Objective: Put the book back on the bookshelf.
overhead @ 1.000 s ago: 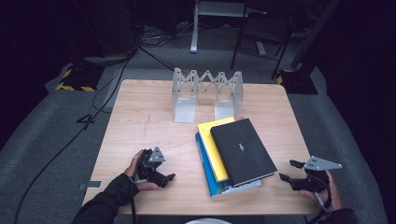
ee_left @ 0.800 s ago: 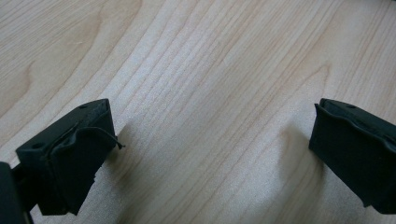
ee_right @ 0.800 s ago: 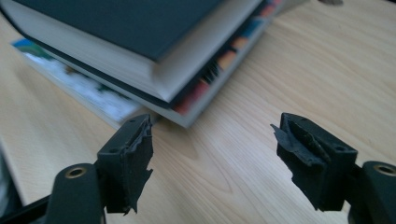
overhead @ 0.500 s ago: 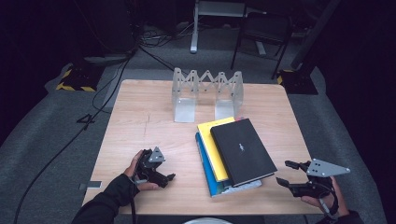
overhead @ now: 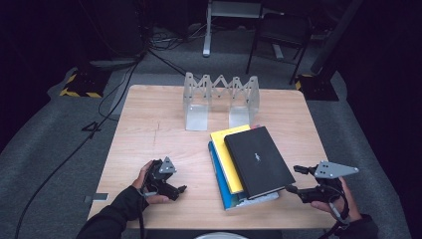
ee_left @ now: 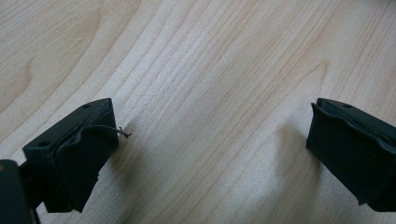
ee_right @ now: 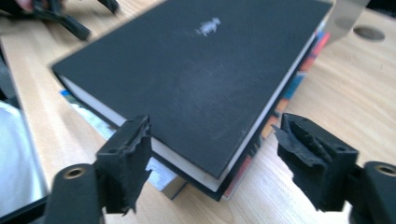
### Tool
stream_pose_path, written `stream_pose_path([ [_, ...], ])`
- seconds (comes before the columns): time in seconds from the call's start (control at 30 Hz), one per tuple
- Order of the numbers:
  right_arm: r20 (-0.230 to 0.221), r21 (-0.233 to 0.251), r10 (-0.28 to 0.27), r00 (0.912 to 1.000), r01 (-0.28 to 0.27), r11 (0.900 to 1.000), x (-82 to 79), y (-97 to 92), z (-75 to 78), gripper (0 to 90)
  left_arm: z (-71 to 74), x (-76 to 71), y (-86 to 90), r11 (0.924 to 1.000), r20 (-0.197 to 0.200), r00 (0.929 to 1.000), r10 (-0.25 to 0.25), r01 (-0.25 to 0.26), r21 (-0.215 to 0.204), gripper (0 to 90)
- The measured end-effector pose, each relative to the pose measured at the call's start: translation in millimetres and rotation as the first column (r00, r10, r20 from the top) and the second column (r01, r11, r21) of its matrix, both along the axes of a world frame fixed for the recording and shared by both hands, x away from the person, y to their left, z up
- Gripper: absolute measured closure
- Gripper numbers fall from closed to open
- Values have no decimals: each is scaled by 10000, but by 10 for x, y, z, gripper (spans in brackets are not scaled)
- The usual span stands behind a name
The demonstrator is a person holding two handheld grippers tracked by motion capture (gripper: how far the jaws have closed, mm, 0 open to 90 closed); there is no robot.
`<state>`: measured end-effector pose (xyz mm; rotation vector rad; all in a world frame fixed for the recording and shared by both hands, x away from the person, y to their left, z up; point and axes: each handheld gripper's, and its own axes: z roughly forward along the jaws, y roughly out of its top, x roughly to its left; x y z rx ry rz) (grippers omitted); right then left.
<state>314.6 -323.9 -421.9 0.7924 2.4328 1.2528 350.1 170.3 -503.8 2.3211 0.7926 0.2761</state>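
From the high view, the right gripper [overhead: 293,180] is hanging spread at the near corner of the black book [overhead: 259,162], which is lying atop a stack on the table [overhead: 149,124]; the left gripper [overhead: 176,189] is resting open on the wood. In the left gripper view its jaws are standing wide over bare wood. In the right gripper view the jaws are straddling the book's corner [ee_right: 205,177] without touching — closing there could pinch only the cover, or drag the stack. Since the earlier frame, this gripper has been nearing the book, its jaws opening further.
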Motion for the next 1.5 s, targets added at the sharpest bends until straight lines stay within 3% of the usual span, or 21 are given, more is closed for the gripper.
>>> stream_pose_path([
  [0.1, -487, 332, 90, 9988, -74, 9994, 72, 0, -55, 150, 10, -5, -2, 10000, 7, 10000, -74, 74, 37, 42],
  [0.23, -645, 336, 401, 9971, -380, 9987, 87, 37, -91, 145, 50, -22, -22, 9999, -103, 9999, -104, 104, -6, 107],
  [0.27, -666, 280, 617, 9959, -599, 9978, 88, 81, -113, 133, 109, -54, -39, 9987, -43, 9996, -266, 264, -432, 273],
  [0.33, -575, 229, 787, 9952, -775, 9967, 75, 118, -116, 152, 167, -82, -81, 9976, 183, 9990, -404, 413, -553, 161],
  [0.47, -440, -173, 727, 9964, -735, 9971, 70, 190, -132, 146, 203, -100, -154, 9978, 444, 9973, -585, 599, -301, 194],
  [0.57, -430, -94, 686, 9967, -691, 9976, 74, 206, -138, 140, 208, -91, -203, 9978, 570, 9963, -648, 654, -102, 193],
  [0.93, -428, 102, 808, 9958, -804, 9967, 63, 360, -132, 145, 319, 48, -320, 9970, 913, 9938, -639, 675, -367, 194],
  [1.1, -137, -66, 800, 9967, -801, 9968, 60, 446, -95, 142, 357, 122, -395, 9955, 1000, 9922, -747, 800, -501, 195],
  [1.2, -190, -63, 924, 9955, -926, 9957, 72, 490, -81, 143, 372, 163, -435, 9948, 1155, 9903, -776, 845, -562, 200],
  [1.5, -140, -77, 891, 9959, -892, 9960, 95, 585, -76, 143, 394, 255, -552, 9930, 1108, 9896, -919, 994, -634, 201],
])
